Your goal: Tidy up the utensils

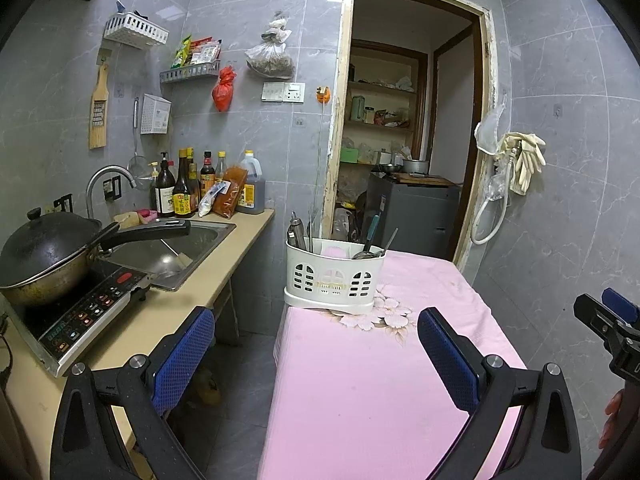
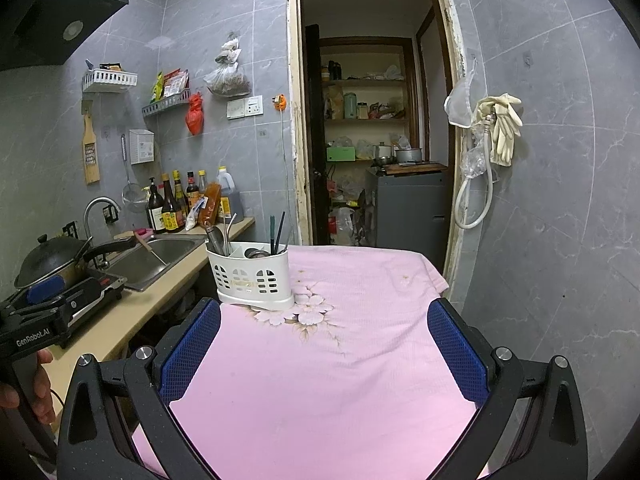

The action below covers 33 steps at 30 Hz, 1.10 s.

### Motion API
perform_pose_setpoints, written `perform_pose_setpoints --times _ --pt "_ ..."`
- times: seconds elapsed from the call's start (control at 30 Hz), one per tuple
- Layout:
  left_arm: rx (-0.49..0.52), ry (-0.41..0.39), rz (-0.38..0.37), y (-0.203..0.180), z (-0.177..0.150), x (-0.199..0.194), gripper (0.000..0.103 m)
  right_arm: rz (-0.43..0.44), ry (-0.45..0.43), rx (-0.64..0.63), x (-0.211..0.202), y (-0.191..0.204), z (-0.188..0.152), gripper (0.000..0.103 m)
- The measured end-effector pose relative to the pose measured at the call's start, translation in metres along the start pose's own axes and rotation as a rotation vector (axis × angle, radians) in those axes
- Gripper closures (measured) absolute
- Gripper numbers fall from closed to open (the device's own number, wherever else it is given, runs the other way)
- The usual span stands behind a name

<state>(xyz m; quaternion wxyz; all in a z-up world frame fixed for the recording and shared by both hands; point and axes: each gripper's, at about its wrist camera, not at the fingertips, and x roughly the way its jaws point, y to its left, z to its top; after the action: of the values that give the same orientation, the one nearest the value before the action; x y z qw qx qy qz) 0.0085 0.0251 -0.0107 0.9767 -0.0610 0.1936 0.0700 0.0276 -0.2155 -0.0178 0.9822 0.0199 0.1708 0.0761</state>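
A white plastic utensil caddy (image 1: pixel 332 280) stands at the far left corner of the table with the pink floral cloth (image 1: pixel 380 380). It holds several utensils (image 1: pixel 304 232) upright: metal handles, chopsticks, a spoon. It also shows in the right wrist view (image 2: pixel 252 276). My left gripper (image 1: pixel 316 356) is open and empty, held well short of the caddy. My right gripper (image 2: pixel 324 348) is open and empty above the cloth (image 2: pixel 340 360). Each gripper shows at the edge of the other's view: the right one (image 1: pixel 612 328) and the left one (image 2: pixel 36 312).
A counter (image 1: pixel 168 312) runs along the left with an induction hob (image 1: pixel 80 312), a black wok (image 1: pixel 44 256), a sink (image 1: pixel 172 248) and sauce bottles (image 1: pixel 192 184). An open doorway (image 1: pixel 404 120) lies behind the table. Gloves and a hose (image 1: pixel 516 160) hang on the right wall.
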Motion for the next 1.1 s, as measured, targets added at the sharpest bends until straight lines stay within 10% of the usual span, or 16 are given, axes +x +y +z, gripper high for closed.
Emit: perform_pose_setpoints --times 1.1 --pt "0.006 0.018 -0.004 0.0001 -0.0030 0.0022 0.001 -0.007 0.001 0.006 0.0008 -0.0025 -0.0032 0.002"
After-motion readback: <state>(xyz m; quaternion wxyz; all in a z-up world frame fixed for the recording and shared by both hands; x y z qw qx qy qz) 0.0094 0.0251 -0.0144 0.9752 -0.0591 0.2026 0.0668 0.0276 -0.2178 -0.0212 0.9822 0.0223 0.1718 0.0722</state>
